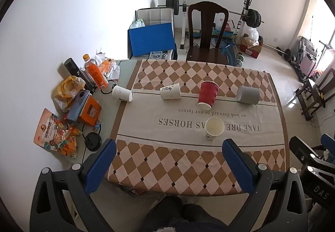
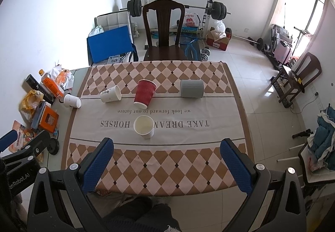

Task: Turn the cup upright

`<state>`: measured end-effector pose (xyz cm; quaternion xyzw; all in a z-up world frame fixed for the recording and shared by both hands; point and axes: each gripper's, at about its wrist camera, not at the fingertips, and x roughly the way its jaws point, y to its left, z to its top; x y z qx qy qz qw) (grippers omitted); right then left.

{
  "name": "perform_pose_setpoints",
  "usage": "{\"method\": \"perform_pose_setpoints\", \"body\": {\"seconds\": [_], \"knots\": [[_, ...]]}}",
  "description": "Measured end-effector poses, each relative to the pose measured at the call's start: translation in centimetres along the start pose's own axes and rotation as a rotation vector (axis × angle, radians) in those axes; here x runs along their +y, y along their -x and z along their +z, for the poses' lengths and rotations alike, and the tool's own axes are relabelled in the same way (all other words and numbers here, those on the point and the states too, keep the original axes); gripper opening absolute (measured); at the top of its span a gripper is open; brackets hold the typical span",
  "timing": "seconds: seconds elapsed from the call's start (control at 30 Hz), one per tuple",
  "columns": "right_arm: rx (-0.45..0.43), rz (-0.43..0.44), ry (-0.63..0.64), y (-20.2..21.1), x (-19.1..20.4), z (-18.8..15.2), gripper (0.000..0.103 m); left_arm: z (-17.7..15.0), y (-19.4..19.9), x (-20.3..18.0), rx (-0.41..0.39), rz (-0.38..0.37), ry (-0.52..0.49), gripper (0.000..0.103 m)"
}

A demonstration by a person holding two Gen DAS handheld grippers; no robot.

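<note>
A white paper cup [image 1: 214, 127] [image 2: 144, 126] stands upright on the tablecloth, mouth up. Behind it lie, on their sides, a white cup [image 1: 122, 94] [image 2: 72, 100] at the cloth's left edge, a printed white cup [image 1: 170, 91] [image 2: 110, 94], a red ribbed cup [image 1: 208, 92] [image 2: 145, 94] and a grey ribbed cup [image 1: 248, 95] [image 2: 192, 89]. My left gripper [image 1: 169, 146] is open and empty above the table's near edge. My right gripper [image 2: 167, 145] is open and empty, also above the near edge, short of the upright cup.
Clutter sits on the table's left: an orange bottle [image 1: 95, 73], a dark can [image 1: 73, 67], an orange box [image 1: 89, 111], snack bags [image 1: 55, 133], a black lid [image 1: 93, 141]. A dark wooden chair [image 1: 206, 33] stands at the far side. Weight racks stand behind.
</note>
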<state>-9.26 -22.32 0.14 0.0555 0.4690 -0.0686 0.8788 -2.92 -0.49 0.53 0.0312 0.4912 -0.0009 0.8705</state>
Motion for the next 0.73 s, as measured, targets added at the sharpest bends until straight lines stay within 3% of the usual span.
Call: {"method": "perform_pose_setpoints", "body": {"seconds": [0.73], "knots": [[0.001,0.002,0.002,0.02,0.20,0.16,0.103,0.33,0.38,-0.21,-0.006,0.004,-0.014,0.103]]}}
